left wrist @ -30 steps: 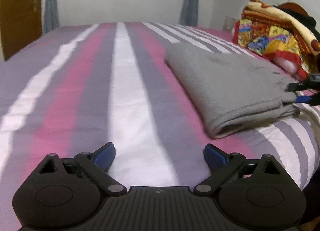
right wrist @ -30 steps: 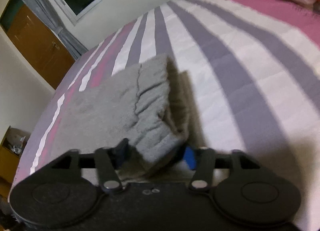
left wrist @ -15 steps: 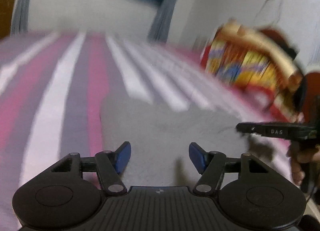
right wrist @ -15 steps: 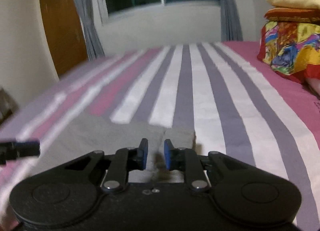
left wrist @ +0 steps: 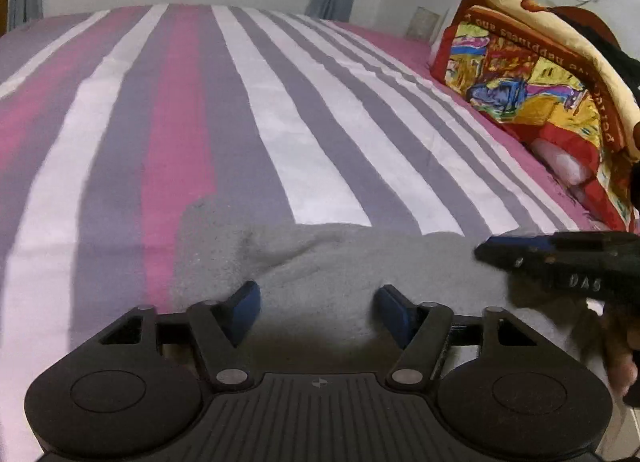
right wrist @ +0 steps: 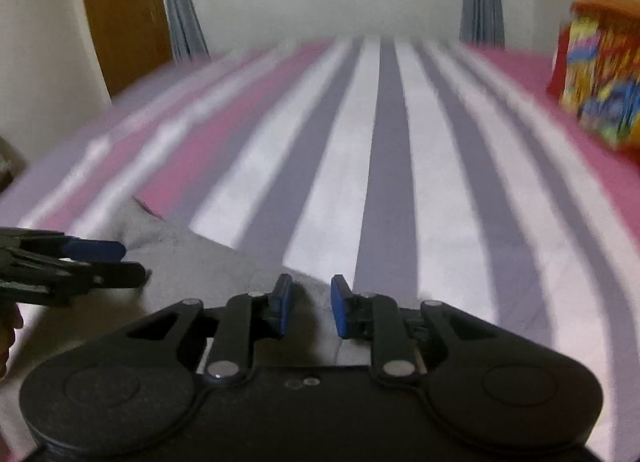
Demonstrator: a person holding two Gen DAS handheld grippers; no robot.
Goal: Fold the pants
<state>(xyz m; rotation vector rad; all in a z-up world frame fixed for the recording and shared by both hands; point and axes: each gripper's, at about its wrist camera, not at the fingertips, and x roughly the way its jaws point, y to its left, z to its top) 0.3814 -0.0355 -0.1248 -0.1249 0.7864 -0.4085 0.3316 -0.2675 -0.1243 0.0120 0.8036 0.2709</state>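
Observation:
The grey pants (left wrist: 320,262) lie folded flat on the striped bed sheet (left wrist: 280,122), close under both grippers. My left gripper (left wrist: 320,308) hovers over their near edge; its jaws are opening and the blue pads stand wide apart with nothing pressed between them. My right gripper (right wrist: 312,306) sits over the pants' right end (right wrist: 224,262). Its jaws are opening from a narrow gap, with grey cloth showing in that gap and below it, not pinched. Each gripper shows in the other's view: the right gripper (left wrist: 492,252) at the right edge, the left gripper (right wrist: 120,262) at the left edge.
A stack of bright red and yellow blankets (left wrist: 540,82) sits at the bed's right side, also seen blurred as the blankets (right wrist: 600,82). A wooden door (right wrist: 120,14) and grey curtains stand beyond the bed. A hand (left wrist: 620,358) holds the right gripper.
The left gripper swung from bare sheet to over the pants, narrowing then widening. The right gripper dropped the raised fold, rolled level, nearly shut, then widened slightly.

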